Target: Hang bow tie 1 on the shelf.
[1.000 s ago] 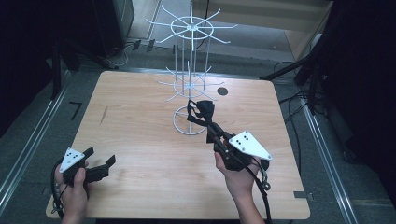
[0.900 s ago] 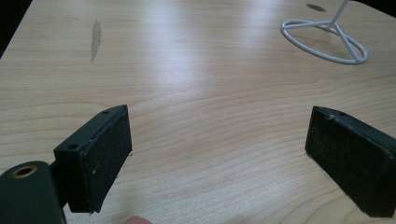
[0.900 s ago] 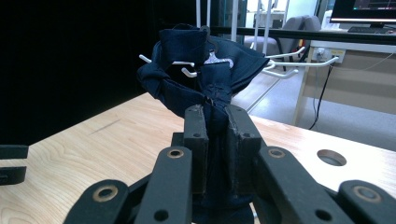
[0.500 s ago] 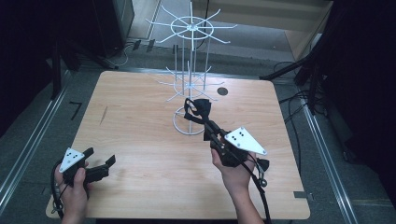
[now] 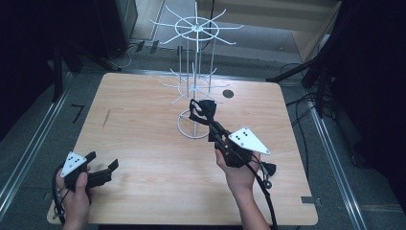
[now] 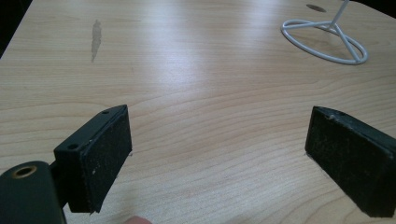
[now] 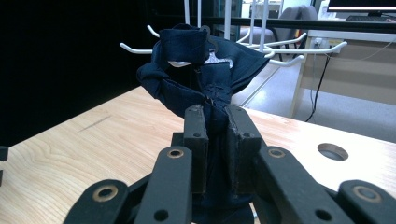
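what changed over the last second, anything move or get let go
The right gripper has crept slightly toward the white wire rack, carrying the dark blue cloth with it, jaws clamped on it throughout. The left gripper stayed open and idle near the table corner.

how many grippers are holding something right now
1. The right gripper is clamped on the dark blue cloth beside the white wire rack; the left gripper is open over the table.

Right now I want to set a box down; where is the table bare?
Free: the light wooden table between the open left hand-held gripper and the white wire rack. Crowded: by the rack's ring base, where the right hand-held gripper holds dark blue cloth.
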The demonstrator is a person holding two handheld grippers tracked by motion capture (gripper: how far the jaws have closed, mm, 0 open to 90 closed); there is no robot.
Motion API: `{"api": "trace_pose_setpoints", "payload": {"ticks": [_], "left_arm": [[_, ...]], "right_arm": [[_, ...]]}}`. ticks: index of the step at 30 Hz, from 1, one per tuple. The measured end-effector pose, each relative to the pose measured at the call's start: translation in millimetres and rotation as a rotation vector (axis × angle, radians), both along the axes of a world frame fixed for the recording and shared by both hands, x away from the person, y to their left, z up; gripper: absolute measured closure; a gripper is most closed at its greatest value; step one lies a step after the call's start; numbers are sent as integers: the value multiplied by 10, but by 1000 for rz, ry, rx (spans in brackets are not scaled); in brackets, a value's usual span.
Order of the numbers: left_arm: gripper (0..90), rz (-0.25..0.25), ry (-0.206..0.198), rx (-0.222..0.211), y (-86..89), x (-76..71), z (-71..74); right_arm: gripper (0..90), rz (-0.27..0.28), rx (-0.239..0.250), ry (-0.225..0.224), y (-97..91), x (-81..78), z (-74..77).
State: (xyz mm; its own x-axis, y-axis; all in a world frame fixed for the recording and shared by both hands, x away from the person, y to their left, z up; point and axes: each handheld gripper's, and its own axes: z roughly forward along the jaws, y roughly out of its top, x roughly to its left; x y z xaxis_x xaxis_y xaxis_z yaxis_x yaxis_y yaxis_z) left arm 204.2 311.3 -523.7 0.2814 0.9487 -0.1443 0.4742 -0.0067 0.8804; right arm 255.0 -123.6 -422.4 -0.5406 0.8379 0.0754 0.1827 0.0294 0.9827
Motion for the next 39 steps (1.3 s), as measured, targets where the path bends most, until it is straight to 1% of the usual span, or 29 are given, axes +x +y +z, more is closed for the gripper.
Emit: {"api": "trace_pose_setpoints", "payload": {"ticks": [7, 10, 18, 19, 23, 28, 32, 34, 36, 37, 38, 39], "left_arm": [[81, -1, -1, 3, 2, 1, 0], [81, 0, -1, 2, 1, 1, 0], [81, 0, 1, 0, 1, 0, 0], [81, 0, 1, 0, 1, 0, 0], [81, -1, 2, 1, 3, 0, 1], [81, 0, 1, 1, 2, 0, 1], [81, -1, 2, 2, 2, 0, 1], [81, -1, 2, 1, 2, 0, 1], [81, -1, 2, 1, 2, 0, 1], [81, -1, 2, 2, 3, 0, 1], [81, -1, 2, 2, 3, -1, 1], [81, -1, 2, 2, 3, -1, 1]], "right_arm": [[811, -11, -1, 8, -4, 49, -19], [811, -19, 2, 28, 18, 79, -44], [809, -31, -6, 40, 44, 139, -92], [806, -33, -10, 50, 54, 155, -109], [789, -35, -20, 53, 65, 173, -129], [780, -52, -38, 83, 84, 211, -184], [767, -47, -46, 94, 95, 227, -218], [731, -51, -57, 98, 102, 237, -249], [589, -72, -74, 106, 102, 254, -287], [537, -88, -83, 118, 98, 264, -303], [489, -89, -83, 126, 93, 270, -312], [489, -89, -83, 126, 93, 270, -312]]}}
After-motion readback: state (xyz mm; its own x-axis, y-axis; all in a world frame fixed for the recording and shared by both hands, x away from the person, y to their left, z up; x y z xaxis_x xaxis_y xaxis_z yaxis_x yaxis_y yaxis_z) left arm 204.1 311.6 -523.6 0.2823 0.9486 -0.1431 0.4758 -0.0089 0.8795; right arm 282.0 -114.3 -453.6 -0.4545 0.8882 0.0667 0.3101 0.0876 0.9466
